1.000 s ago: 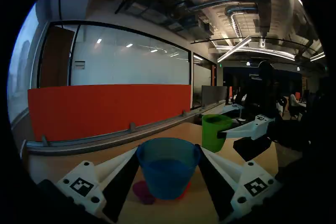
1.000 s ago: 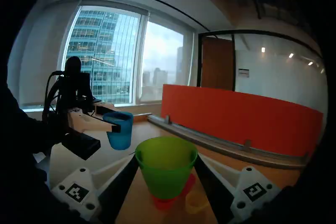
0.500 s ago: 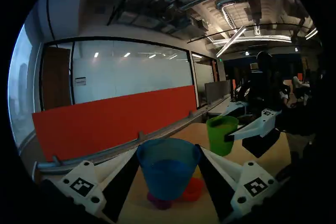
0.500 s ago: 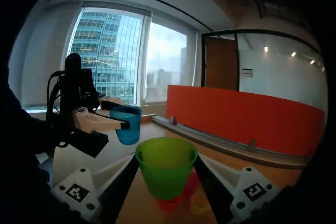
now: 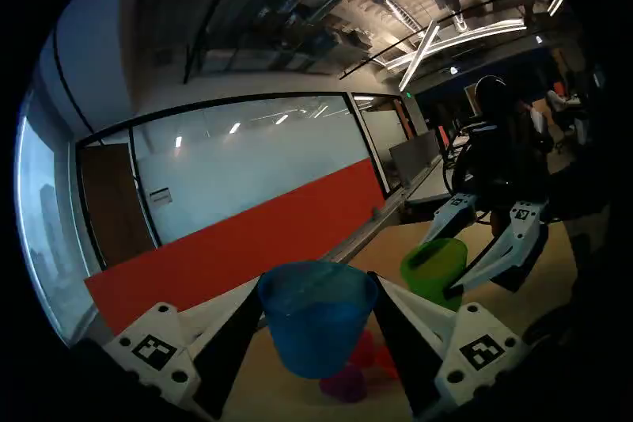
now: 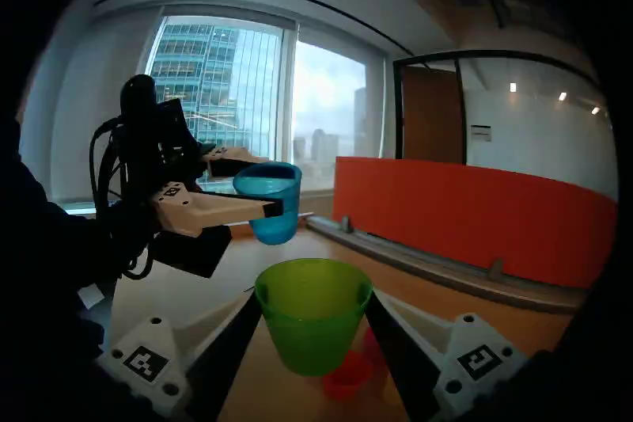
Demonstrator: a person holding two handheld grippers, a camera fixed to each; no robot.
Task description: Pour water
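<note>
A blue cup (image 5: 316, 317) holding water sits between the fingers of my left gripper (image 5: 318, 319), which is shut on it. In the right gripper view the same blue cup (image 6: 271, 202) hangs tilted, high above the table, held by the left gripper (image 6: 273, 207). My right gripper (image 6: 313, 319) is shut on a green cup (image 6: 313, 313), which looks hollow inside. In the left gripper view the green cup (image 5: 434, 270) appears lower and to the right, leaning, gripped by the right gripper (image 5: 451, 268).
A wooden table (image 6: 261, 378) lies below with small red (image 6: 346, 378), pink and purple cups (image 5: 345, 384) on it. An orange partition (image 6: 490, 216) with a metal rail runs along the table's far side. Large windows (image 6: 237, 105) stand behind the left gripper.
The left gripper has risen and tilted with the blue cup, coming closer above the green cup. The right gripper stays almost still.
</note>
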